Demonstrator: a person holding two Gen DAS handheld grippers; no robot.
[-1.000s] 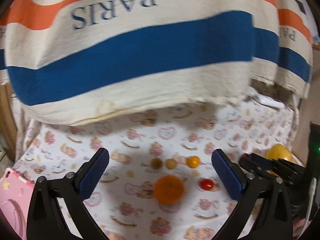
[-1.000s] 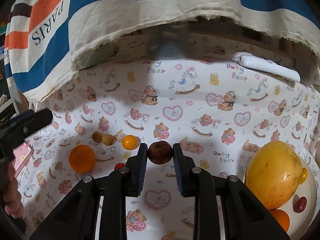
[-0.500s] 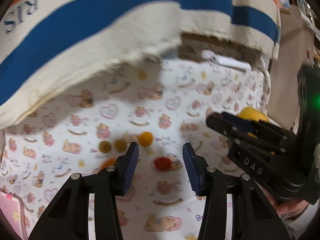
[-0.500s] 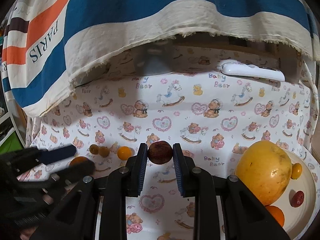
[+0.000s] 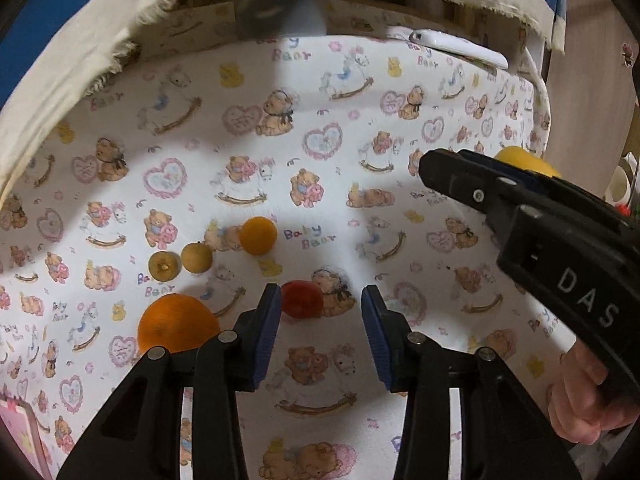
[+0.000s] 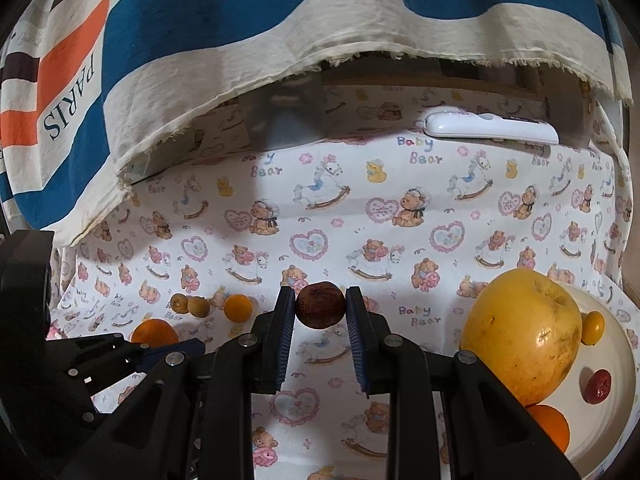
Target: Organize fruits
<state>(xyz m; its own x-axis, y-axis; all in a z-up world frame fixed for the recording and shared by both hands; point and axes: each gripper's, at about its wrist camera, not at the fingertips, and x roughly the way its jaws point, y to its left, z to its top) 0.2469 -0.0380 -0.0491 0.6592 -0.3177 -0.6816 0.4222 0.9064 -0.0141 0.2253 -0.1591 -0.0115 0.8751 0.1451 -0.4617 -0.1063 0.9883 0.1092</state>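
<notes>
- In the left wrist view, near the front edge of the printed cloth [image 5: 320,140], the left gripper [image 5: 318,312] stands partly open around the red fruit [image 5: 302,299]; only its left pad seems to touch it, probably before a grasp.
- In the right wrist view, above the cloth's middle, the right gripper [image 6: 320,308] is clamped on the dark brown fruit [image 6: 320,305], likely for the plate [image 6: 616,392] at the right edge.

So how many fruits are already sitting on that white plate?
4 that I can see on the plate: a big yellow fruit, a small yellow one behind it, a small red one, and an orange in front. Others may be hidden.
</notes>
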